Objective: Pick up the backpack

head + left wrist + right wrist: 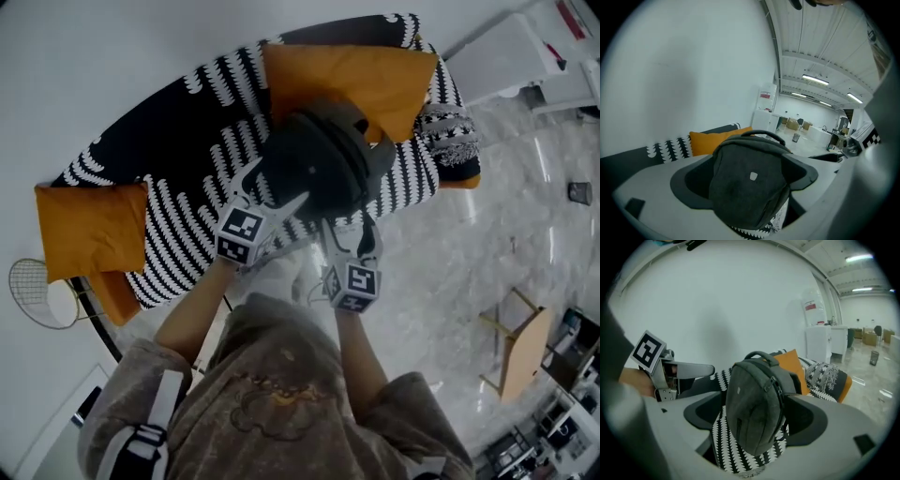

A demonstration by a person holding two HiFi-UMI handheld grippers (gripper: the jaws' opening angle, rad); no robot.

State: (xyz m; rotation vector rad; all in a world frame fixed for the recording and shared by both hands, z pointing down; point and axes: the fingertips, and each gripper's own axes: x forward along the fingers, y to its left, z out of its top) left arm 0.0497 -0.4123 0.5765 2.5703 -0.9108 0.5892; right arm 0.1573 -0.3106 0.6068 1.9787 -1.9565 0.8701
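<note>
A dark grey backpack [323, 159] stands upright on a black sofa with a white pattern [187, 216], leaning against an orange cushion [347, 80]. My left gripper [277, 187] is at the backpack's lower left side, its jaws wide open. In the left gripper view the backpack [750, 187] fills the gap between the pads [689, 183], with no pad pressing on it. My right gripper [349, 225] sits just below the backpack's front, also open. In the right gripper view the backpack [754, 413] stands between the spread jaws, its top handle [759, 355] up.
A second orange cushion [89, 230] lies at the sofa's left end and a patterned cushion [448, 131] at its right end. A wire side table [37, 291] stands left. A wooden stool [520, 352] is on the marble floor at right. White cabinets [511, 56] stand beyond.
</note>
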